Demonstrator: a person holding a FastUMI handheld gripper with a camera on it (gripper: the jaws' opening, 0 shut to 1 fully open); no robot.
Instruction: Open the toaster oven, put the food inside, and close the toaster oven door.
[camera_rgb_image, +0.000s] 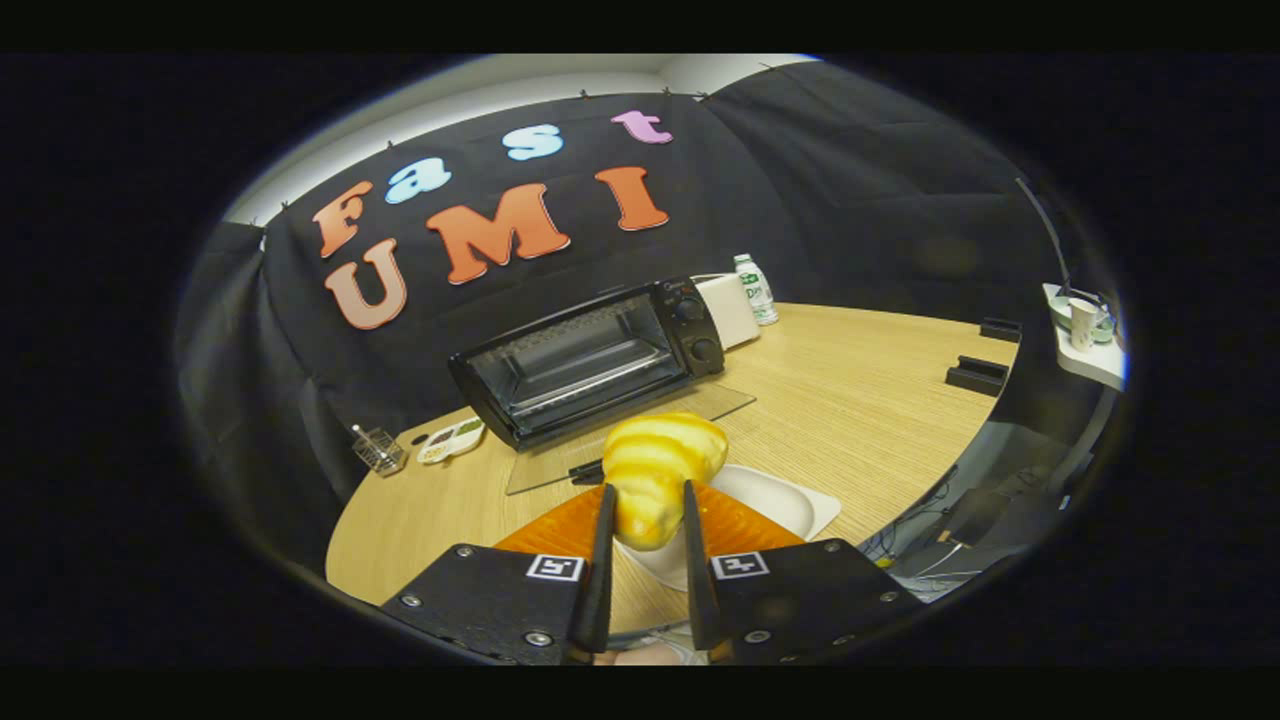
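Gripper (646, 505) fingers clamp the glossy yellow bread roll (657, 470); the open black toaster oven (590, 358) lies straight ahead, seemingly slightly left.

Bread (655, 470) lower end hidden betw gripper (645, 520) fingers; plate (780, 497) near half blocked by them. Oven (590, 360) door glass front edge behind bread. Small tray (452, 440) contents mid-left too small to tell

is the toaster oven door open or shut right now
Open. The glass door lies folded down flat on the table before the toaster oven, its racks exposed. The gripper grips the bread.
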